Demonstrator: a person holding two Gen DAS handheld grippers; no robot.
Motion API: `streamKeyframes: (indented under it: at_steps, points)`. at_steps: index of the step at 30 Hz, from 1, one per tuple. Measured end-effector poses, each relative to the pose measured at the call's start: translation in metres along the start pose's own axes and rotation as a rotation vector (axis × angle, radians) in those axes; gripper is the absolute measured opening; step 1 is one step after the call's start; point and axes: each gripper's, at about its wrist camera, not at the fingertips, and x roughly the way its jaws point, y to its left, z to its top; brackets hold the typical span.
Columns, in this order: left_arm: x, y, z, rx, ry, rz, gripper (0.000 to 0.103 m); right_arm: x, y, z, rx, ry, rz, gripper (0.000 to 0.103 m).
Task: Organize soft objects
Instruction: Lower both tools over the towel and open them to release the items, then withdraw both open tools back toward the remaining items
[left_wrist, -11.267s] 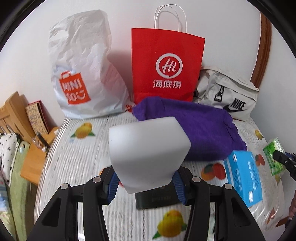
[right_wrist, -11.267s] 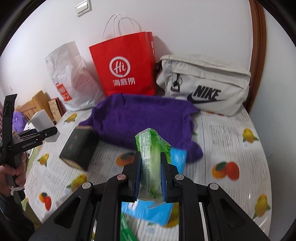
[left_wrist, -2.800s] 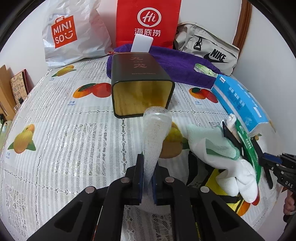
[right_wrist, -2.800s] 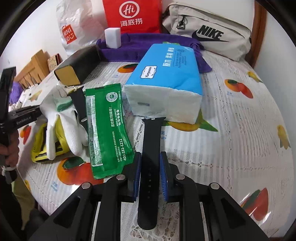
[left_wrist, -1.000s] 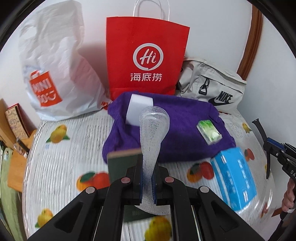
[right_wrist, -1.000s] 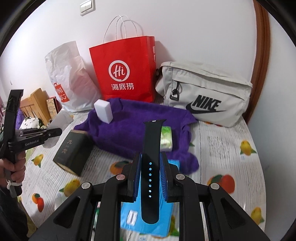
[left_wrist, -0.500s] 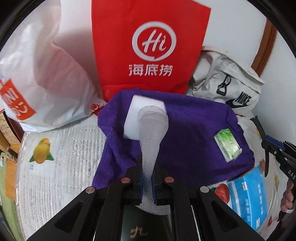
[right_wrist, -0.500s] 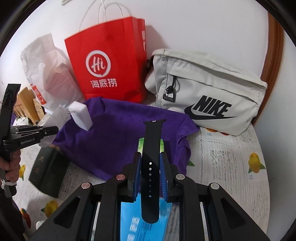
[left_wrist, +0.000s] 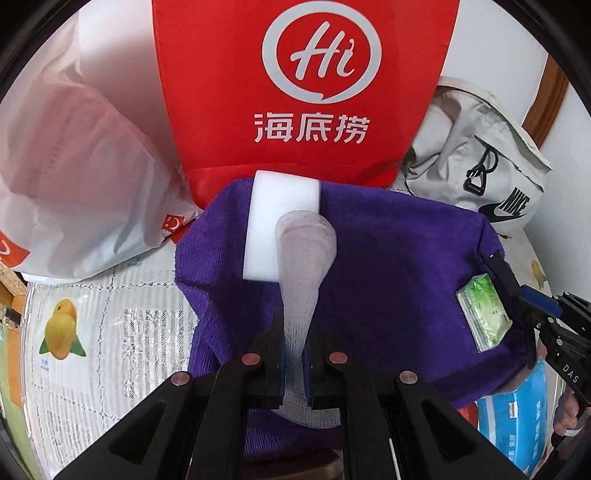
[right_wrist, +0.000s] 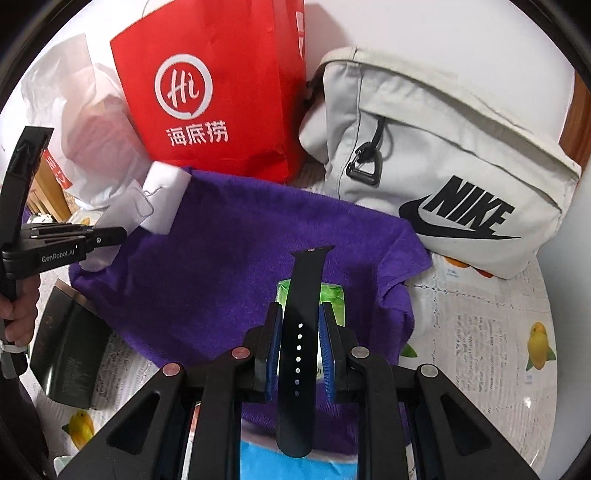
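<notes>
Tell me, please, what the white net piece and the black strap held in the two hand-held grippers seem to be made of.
White net sleeve: looks like soft foam or plastic mesh, matte; its open weave shows and it squashes flat between the pads of the left hand-held gripper.
Black strap with holes: probably silicone or rubber, smooth and matte, with a row of punched holes, held in the right hand-held gripper.

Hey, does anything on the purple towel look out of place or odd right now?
Nothing spilled or damaged. The towel lies rumpled, one corner hanging askew toward the tissue pack. The sponge stands on edge at its far side, and the green packet lies flat near the right edge.
</notes>
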Motion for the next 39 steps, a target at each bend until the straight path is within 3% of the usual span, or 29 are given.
streamKeyframes:
  at_steps: [21, 23, 27, 28, 31, 39]
  points:
    - [0.016, 0.000, 0.009, -0.002, 0.029, -0.016, 0.009, 0.041, -0.010, 0.009, 0.031, 0.088, 0.008, 0.020]
    - [0.014, 0.002, 0.010, -0.003, 0.026, -0.015, 0.019, 0.041, -0.012, 0.008, 0.044, 0.089, 0.001, 0.020]
    - [0.005, 0.006, 0.009, -0.001, 0.007, 0.010, 0.053, 0.037, -0.015, 0.008, 0.045, 0.087, -0.015, 0.021]
    - [0.002, 0.005, 0.009, 0.004, -0.004, 0.017, 0.056, 0.036, -0.016, 0.007, 0.047, 0.086, -0.019, 0.026]
    - [-0.005, 0.005, 0.008, 0.016, -0.012, 0.039, 0.061, 0.030, -0.014, 0.005, 0.038, 0.076, -0.020, 0.053]
    - [-0.035, 0.012, -0.002, -0.005, -0.035, 0.079, 0.061, -0.002, -0.008, -0.004, 0.031, 0.029, -0.033, 0.053]
